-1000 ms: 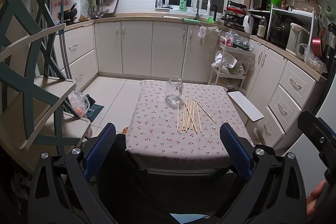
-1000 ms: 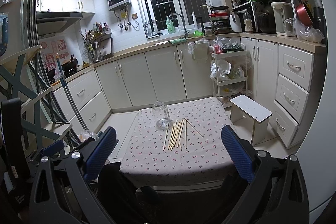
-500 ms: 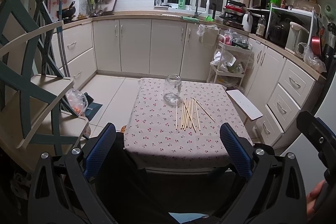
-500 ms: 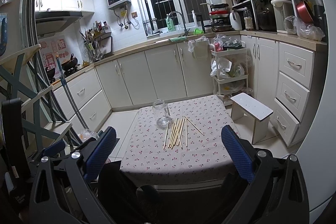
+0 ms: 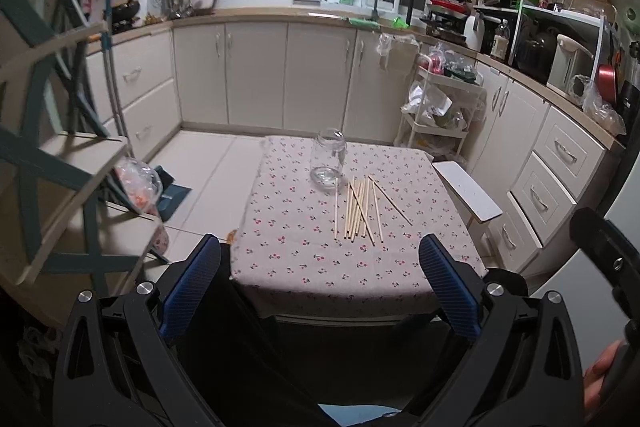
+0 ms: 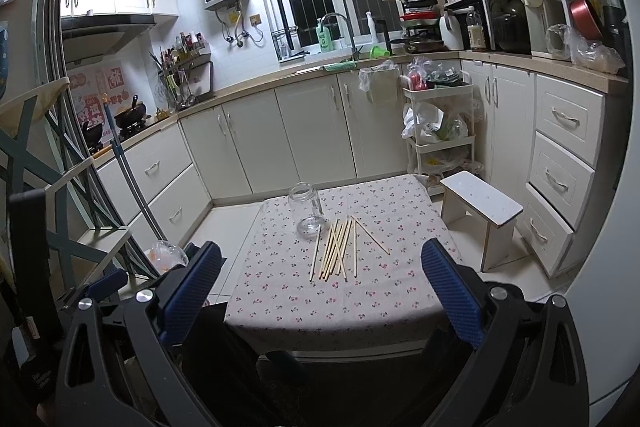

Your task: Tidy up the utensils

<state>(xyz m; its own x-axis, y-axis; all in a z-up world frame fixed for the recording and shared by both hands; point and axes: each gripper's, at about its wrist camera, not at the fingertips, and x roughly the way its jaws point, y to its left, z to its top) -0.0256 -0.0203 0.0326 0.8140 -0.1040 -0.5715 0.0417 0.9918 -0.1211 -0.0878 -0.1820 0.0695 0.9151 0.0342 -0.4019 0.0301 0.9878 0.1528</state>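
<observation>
Several wooden chopsticks (image 5: 362, 209) lie loose on a small table with a cherry-print cloth (image 5: 288, 235). An empty clear glass jar (image 5: 328, 159) stands upright just behind them. In the right wrist view the chopsticks (image 6: 338, 251) and the jar (image 6: 307, 209) sit on the same table (image 6: 280, 291). My left gripper (image 5: 320, 279) is open and empty, held short of the table's near edge. My right gripper (image 6: 320, 279) is open and empty, also short of the near edge.
A white stool (image 5: 466, 191) stands right of the table. A white trolley (image 5: 438, 115) with bags stands behind it. Cabinets (image 5: 256, 75) line the back and right walls. A wooden shelf frame (image 5: 44, 155) stands at the left. A bag (image 5: 138, 179) lies on the floor.
Both grippers have drifted slightly: the table sits a little higher in the left wrist view and a little farther in the right wrist view. Both stay open.
</observation>
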